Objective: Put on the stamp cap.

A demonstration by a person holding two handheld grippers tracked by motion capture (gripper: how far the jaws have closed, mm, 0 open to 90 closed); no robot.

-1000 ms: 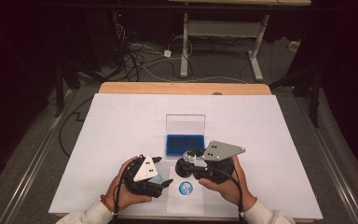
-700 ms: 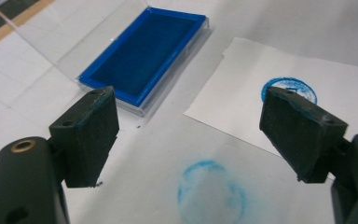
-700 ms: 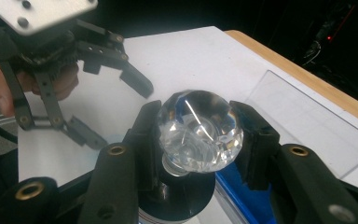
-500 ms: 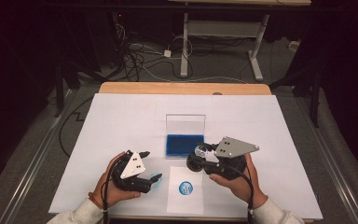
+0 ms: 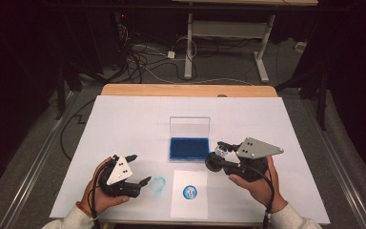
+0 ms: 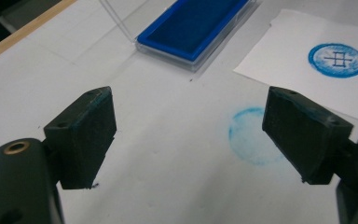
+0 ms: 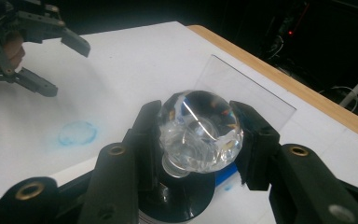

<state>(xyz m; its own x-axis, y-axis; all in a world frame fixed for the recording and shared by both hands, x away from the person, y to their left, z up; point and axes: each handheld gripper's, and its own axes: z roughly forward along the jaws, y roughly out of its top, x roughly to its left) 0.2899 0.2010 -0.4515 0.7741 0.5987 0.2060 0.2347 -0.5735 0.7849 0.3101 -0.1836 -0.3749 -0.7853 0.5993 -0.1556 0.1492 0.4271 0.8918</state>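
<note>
A: What changed since the earlier pictures?

B: Both hands have drawn apart. The left gripper has slid away from the paper sheet to its left, and the right gripper has lifted the stamp off the sheet toward the ink pad.

A: Start big. What's around?

B: A dark room, with cables on the floor and a metal frame beyond the desk. The desk is wooden at its far edge and covered with a smooth white sheet.

A: And on it?

B: The ink pad, a flat blue rectangle in a clear case, its transparent lid standing upright behind it. Just nearer than the pad lies the paper sheet, bearing a round blue print. To the left of that, a fainter blue smudged ring sits on the desk cover itself.

A: The stamp?

B: A clear faceted glass knob on a round black base, clenched between the right jaws, just right of the ink pad.

A: The left jaws?

B: Released, spread wide with nothing between them, above the smudged ring.
</note>
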